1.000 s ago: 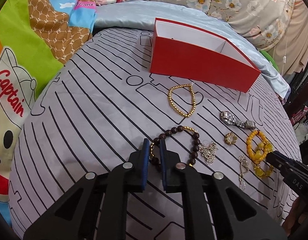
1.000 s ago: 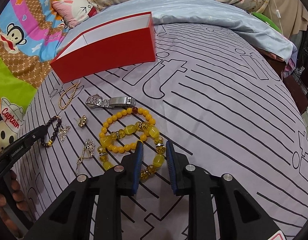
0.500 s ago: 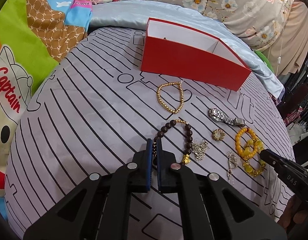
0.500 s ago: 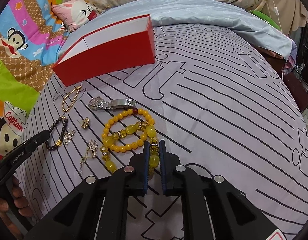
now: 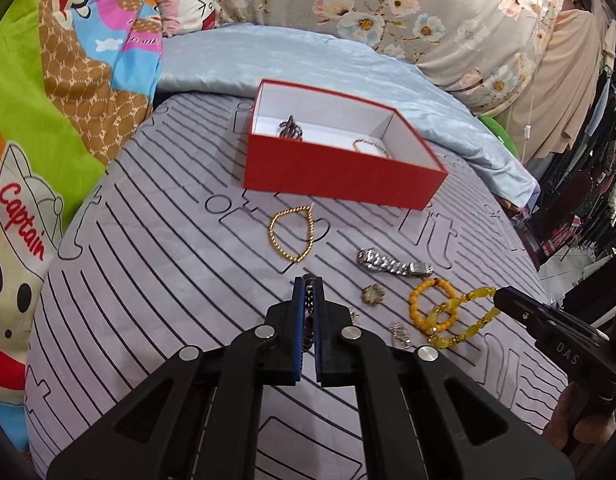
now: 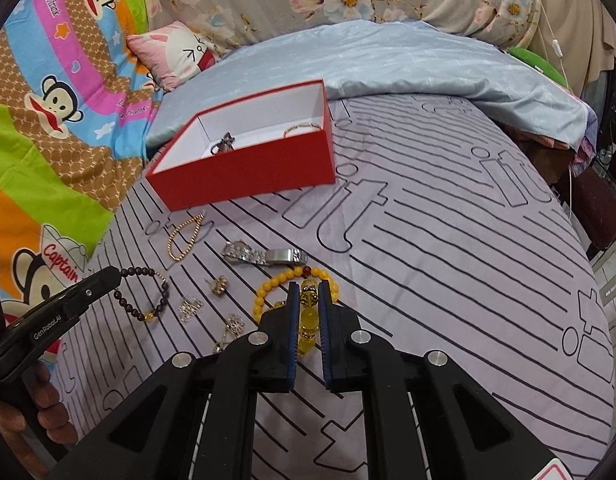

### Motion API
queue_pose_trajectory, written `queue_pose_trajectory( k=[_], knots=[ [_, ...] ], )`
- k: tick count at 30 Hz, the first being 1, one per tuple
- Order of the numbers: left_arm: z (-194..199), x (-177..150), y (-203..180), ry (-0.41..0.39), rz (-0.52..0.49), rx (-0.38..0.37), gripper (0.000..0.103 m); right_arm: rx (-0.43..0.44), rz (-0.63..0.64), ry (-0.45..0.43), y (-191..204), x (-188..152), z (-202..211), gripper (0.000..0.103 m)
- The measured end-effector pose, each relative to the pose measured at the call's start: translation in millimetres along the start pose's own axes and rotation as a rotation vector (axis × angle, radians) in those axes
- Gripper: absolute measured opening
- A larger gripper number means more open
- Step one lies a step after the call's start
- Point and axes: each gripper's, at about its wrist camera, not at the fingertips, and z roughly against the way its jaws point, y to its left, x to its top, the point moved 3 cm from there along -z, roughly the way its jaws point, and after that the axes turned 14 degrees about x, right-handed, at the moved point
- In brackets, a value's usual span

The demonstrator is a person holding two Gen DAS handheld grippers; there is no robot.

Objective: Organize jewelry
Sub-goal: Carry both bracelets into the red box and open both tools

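Observation:
A red box [image 5: 340,178] [image 6: 244,168] stands at the far side of the striped bedsheet, with two small pieces inside. My left gripper [image 5: 307,292] is shut on a dark brown bead bracelet [image 6: 142,294], lifted off the sheet. My right gripper [image 6: 308,296] is shut on a chunky yellow bead bracelet [image 6: 306,320] [image 5: 464,320], lifted too. On the sheet lie a gold bead bracelet [image 5: 290,234], a silver watch [image 5: 392,266], an orange bead bracelet [image 5: 428,306] and several small charms [image 6: 218,284].
A light blue quilt [image 6: 388,64] lies folded behind the box. Cartoon bedding [image 5: 48,120] borders the left. The bed edge drops off on the right [image 6: 588,240]. Bare striped sheet [image 6: 448,260] stretches to the right of the jewelry.
Both grippers have closed on their bracelets and risen with them. The inside of the red box has come into view.

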Motion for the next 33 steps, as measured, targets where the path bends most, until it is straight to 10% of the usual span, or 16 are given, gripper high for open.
queue_pose_trajectory(
  k=[33],
  knots=[
    [35.6,110.8,-21.7,-0.217,-0.045,-0.029,0.003,0.058,0.172,-0.186,42.3,116.5,26.2,0.008]
  ],
)
